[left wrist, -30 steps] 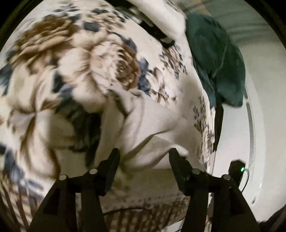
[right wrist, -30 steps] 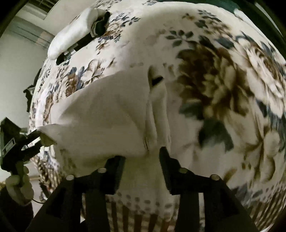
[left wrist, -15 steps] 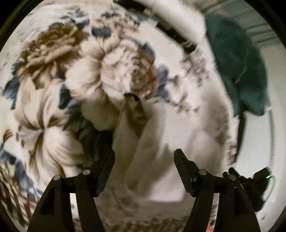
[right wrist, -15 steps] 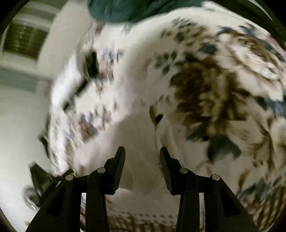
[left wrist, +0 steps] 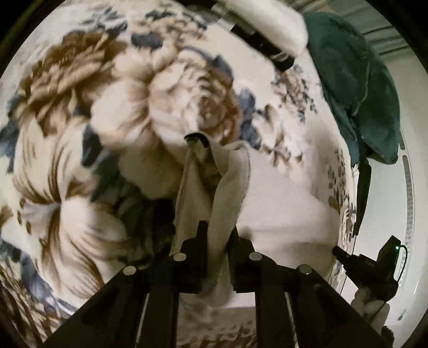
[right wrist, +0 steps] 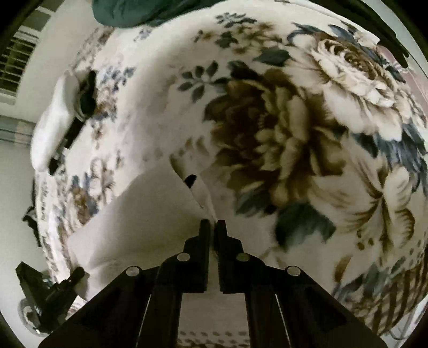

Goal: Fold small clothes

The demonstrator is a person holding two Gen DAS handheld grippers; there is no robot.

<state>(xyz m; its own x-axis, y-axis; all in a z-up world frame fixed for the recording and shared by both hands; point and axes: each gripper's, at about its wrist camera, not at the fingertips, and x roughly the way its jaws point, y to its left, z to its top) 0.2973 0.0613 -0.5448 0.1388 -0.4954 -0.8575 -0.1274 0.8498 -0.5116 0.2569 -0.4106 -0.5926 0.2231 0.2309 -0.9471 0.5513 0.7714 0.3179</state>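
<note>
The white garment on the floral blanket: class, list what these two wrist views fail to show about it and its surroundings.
- White garment: what kind of clothing it is; left view shows it bunched, the left tool covering its near part.
- Its near edge, right view: hidden behind the right tool.
- Floral blanket: pattern blurred, left view.
- Green cloth: cut off by the right view's top edge.
- Dark item under the white bundle: unidentifiable.

Each wrist camera looked forward along its own fingers, close over the floral blanket (left wrist: 67, 150). Both views shared the cream garment (right wrist: 139, 219), the blanket, the far green cloth (left wrist: 355, 88) and each other's gripper.
</note>
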